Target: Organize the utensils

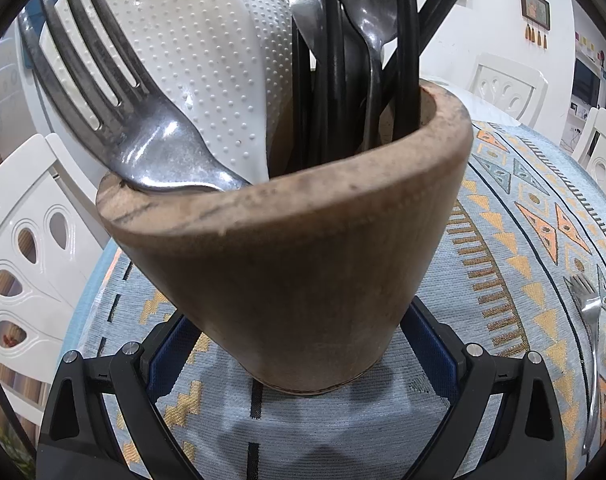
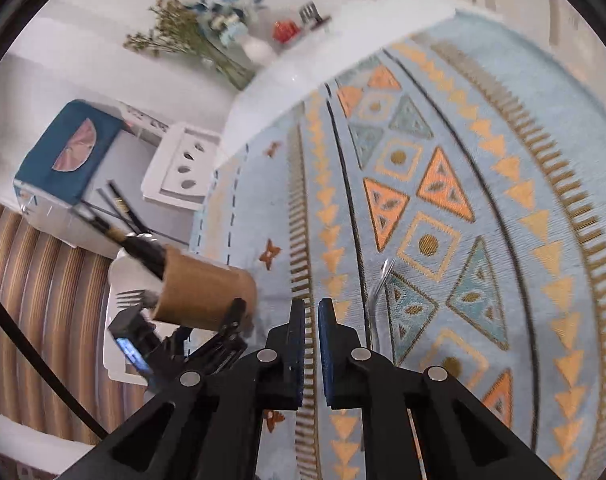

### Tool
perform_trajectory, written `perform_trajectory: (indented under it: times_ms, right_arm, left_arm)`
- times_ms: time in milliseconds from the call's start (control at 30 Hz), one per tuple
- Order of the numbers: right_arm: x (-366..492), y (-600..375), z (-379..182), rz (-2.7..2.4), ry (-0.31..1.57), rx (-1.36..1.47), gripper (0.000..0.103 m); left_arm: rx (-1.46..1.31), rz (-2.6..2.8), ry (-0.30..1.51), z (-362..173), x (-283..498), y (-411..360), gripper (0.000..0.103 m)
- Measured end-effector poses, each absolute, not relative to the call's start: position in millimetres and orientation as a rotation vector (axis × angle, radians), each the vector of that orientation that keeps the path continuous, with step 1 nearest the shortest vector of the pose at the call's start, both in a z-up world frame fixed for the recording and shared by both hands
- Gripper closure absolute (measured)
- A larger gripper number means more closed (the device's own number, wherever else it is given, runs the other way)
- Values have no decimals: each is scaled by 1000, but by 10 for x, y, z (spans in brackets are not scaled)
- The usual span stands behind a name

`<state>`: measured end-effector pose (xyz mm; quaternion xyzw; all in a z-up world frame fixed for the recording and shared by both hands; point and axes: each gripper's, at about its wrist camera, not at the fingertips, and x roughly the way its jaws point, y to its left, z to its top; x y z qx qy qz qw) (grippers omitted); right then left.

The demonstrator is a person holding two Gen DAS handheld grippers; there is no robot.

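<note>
On the patterned cloth, near the table's edge, the wooden holder point(image 1: 295, 248) stands upright between the fingers of the left gripper point(image 1: 299, 344), which straddle its base on both sides. The blue pads sit right against the wood, so I judge this a steadying grip that keeps the cup from tipping or sliding while utensils go in. Inside, a metal fork point(image 1: 115, 104) leans tines-up against the rim, two white dimpled paddles point(image 1: 191, 60) stand behind it, and dark chopsticks point(image 1: 327, 60) with a few spoons point(image 1: 367, 16) fill the far side. All stand handles-down, which suits a holder this narrow.

One utensil is not yet stored: a second fork point(image 1: 589, 320) lies flat on the tablecloth point(image 1: 503, 208), well apart from the holder. The right wrist view shows what appears to be the same fork point(image 2: 381, 284) as a thin bright strip just beyond the right gripper point(image 2: 311, 312).

The right gripper's jaws stand almost together, only a narrow slit between the blue pads, and nothing is held in them; the cloth shows through the gap. It hangs above the table, angled down, with the holder point(image 2: 207, 292) and the left gripper point(image 2: 223, 328) off to the side. The picture is blurred by motion. My guess is that this hand is the free one, meant to fetch the fork; for that the jaws would need to part first, since the fork lies flat against the fabric and offers little edge to pinch.
</note>
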<state>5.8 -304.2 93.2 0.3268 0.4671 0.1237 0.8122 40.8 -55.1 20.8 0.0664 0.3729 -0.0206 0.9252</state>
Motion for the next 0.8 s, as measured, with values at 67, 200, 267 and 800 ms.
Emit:
perform_trajectory:
  times_ms: [67, 200, 267, 800]
  right_arm:
    - [-31, -3021, 1045, 237, 985, 660, 96]
    - [-41, -2933, 1007, 128, 1025, 512, 94]
    - [5, -2910, 881, 132, 1090, 505, 92]
    - [439, -3051, 174, 111, 1183, 634, 90]
  left_arm:
    - [136, -42, 765, 208, 408, -550, 5]
    - [137, -42, 766, 202, 405, -551, 5]
    - [139, -41, 767, 197, 400, -554, 5]
    - [144, -42, 770, 159, 424, -589, 5]
